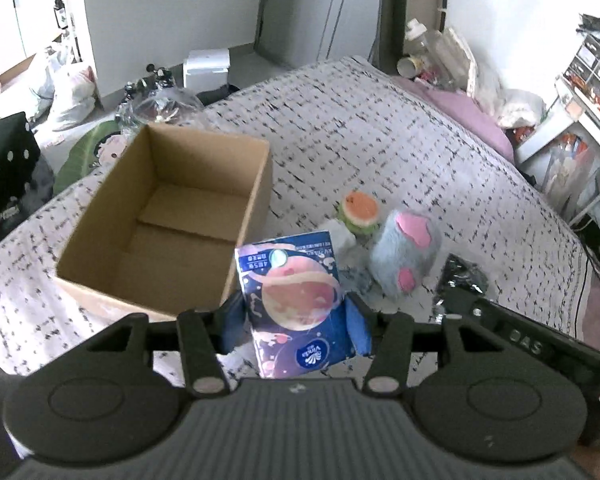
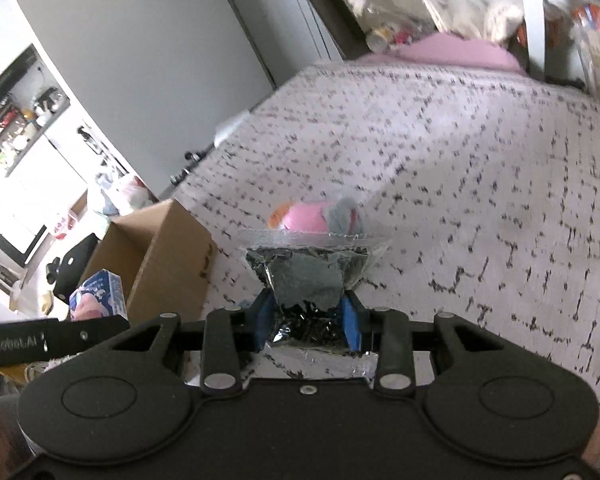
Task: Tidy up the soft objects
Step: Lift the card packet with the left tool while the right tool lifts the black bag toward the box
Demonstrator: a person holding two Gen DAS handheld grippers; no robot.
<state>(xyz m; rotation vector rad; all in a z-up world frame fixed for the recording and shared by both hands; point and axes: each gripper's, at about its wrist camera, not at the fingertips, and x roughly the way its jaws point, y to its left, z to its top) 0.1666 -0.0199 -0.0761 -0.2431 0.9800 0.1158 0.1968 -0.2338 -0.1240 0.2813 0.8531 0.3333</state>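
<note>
My left gripper (image 1: 296, 316) is shut on a blue tissue pack (image 1: 296, 300) with a pink planet print, held above the bed beside an open cardboard box (image 1: 168, 220). The pack also shows in the right wrist view (image 2: 98, 296). My right gripper (image 2: 308, 312) is shut on a clear bag of dark material (image 2: 312, 280), held above the bed. It also shows in the left wrist view (image 1: 462, 280). A grey and pink plush (image 1: 406, 252) and a watermelon plush (image 1: 360, 210) lie on the bed right of the box. The grey plush shows beyond the bag (image 2: 328, 216).
The bed has a white cover with black marks (image 1: 380, 132). A pink pillow (image 1: 468, 116) and clutter lie at its far end. Shelves (image 1: 588, 92) stand to the right. Bags and a black dotted cushion (image 1: 8, 160) are on the floor to the left.
</note>
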